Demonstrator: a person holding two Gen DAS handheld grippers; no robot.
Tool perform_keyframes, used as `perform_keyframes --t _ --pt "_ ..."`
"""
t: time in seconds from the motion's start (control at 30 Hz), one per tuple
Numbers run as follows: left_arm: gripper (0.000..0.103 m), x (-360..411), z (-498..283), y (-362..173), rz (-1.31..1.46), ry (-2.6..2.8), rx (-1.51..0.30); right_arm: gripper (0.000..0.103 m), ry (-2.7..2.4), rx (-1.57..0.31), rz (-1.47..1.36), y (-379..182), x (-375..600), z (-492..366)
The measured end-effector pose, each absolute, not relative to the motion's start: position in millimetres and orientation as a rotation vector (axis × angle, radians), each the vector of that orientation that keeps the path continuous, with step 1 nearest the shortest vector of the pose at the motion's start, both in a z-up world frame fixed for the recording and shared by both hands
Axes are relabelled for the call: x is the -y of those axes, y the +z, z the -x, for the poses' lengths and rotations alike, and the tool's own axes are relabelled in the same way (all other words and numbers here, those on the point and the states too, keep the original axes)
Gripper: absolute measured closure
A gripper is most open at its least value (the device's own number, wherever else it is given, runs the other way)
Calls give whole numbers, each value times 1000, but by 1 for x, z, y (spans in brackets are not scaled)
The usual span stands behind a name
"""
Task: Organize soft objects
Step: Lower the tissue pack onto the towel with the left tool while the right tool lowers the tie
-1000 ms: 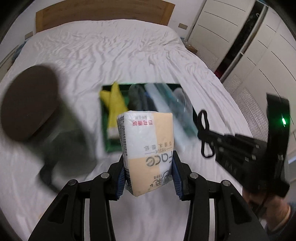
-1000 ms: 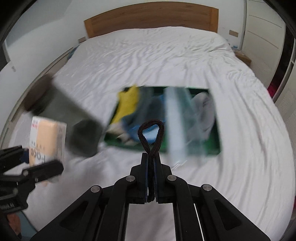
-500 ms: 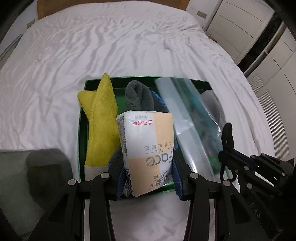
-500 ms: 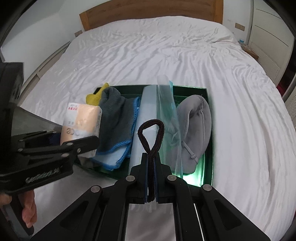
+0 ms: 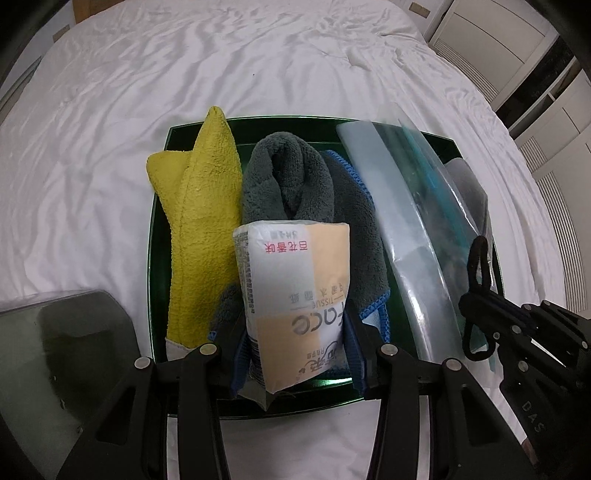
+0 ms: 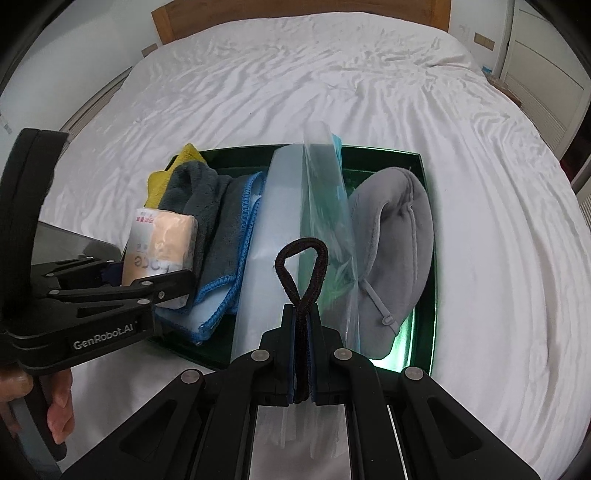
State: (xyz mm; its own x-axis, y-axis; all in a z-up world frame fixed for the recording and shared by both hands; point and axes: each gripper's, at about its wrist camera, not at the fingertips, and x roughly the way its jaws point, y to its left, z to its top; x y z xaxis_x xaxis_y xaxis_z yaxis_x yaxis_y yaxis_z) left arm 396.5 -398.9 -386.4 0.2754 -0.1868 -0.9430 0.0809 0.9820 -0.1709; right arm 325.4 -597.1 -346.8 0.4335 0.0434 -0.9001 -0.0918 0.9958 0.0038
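A dark green tray point(image 5: 159, 206) point(image 6: 428, 236) lies on the white bed, holding a yellow cloth point(image 5: 203, 206), a grey blue-edged towel point(image 5: 295, 184) point(image 6: 218, 210), a clear plastic bag point(image 5: 410, 229) point(image 6: 295, 206) and a grey pouch point(image 6: 399, 236). My left gripper point(image 5: 293, 325) point(image 6: 155, 273) is shut on a pack of tissues point(image 5: 295, 288) point(image 6: 159, 243), held over the tray's near left part above the towel. My right gripper point(image 6: 303, 325) point(image 5: 480, 317) is shut on a black hair-tie loop point(image 6: 303, 266) point(image 5: 478, 269), hovering over the tray's near right side by the plastic bag.
White rumpled bedsheet point(image 6: 332, 74) surrounds the tray. A wooden headboard point(image 6: 295, 14) stands at the far end and white wardrobe doors point(image 5: 535, 74) are to the right. A dark grey flat object point(image 5: 55, 350) lies left of the tray. A person's hand point(image 6: 55, 406) holds the left gripper.
Both grippers have come down and closer to the tray, which now fills the views. The tissue pack and the hair tie stay gripped as before.
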Motion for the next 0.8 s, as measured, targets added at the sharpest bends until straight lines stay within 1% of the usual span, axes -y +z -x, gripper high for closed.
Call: perform_keyframes --t 0.8 --pt "63 415 -403 -390 3 -160 -1249 98 24 -1154 100 -382 584 -356"
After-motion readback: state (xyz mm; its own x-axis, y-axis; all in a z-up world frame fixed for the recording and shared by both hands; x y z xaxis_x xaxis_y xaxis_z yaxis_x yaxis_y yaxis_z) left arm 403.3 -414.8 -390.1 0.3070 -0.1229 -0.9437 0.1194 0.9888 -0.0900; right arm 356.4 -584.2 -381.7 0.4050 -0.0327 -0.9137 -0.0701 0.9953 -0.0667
